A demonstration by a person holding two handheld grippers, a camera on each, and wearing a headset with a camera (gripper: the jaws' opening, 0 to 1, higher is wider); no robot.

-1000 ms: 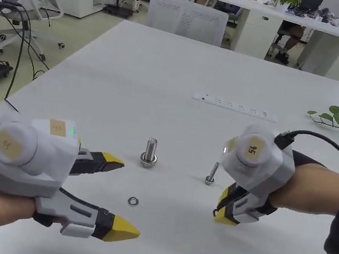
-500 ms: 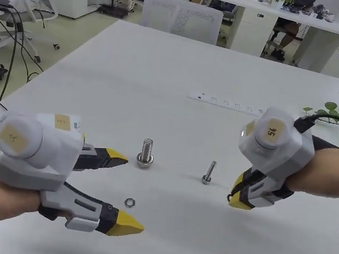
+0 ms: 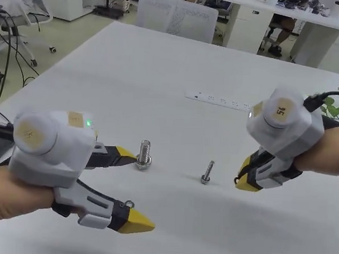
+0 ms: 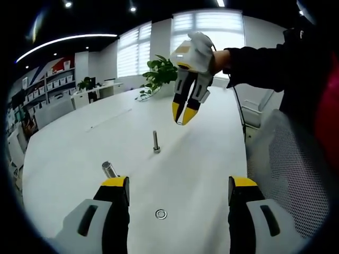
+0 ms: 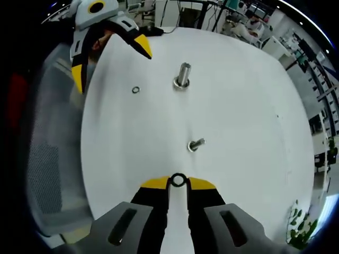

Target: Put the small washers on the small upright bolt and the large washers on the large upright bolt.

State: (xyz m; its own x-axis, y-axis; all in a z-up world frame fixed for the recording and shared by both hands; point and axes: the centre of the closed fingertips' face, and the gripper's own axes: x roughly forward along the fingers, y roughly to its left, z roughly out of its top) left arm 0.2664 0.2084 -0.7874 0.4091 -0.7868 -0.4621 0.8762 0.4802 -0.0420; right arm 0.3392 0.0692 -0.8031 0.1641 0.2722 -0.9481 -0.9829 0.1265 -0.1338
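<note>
The large upright bolt (image 3: 144, 154) and the small upright bolt (image 3: 207, 172) stand mid-table. A loose washer (image 3: 129, 203) lies flat by the lower jaw of my left gripper (image 3: 131, 187), which is open; its upper jaw tip nearly reaches the large bolt. In the left gripper view the washer (image 4: 161, 214) lies between the open jaws, with the large bolt (image 4: 108, 169) by the left jaw. My right gripper (image 3: 247, 179) hovers right of the small bolt, shut on a washer (image 5: 178, 180). Ahead of it are the small bolt (image 5: 196, 144) and the large bolt (image 5: 183, 75).
A white power strip (image 3: 220, 101) lies farther back on the white table (image 3: 132, 75). A mesh chair (image 3: 173, 15) stands at the far edge and a plant (image 3: 333, 109) at the right. Another mesh chair (image 4: 286, 159) sits beside the near table edge.
My right gripper has lifted off the table and moved right of the small bolt. My left gripper has moved forward, so its upper jaw is now near the large bolt.
</note>
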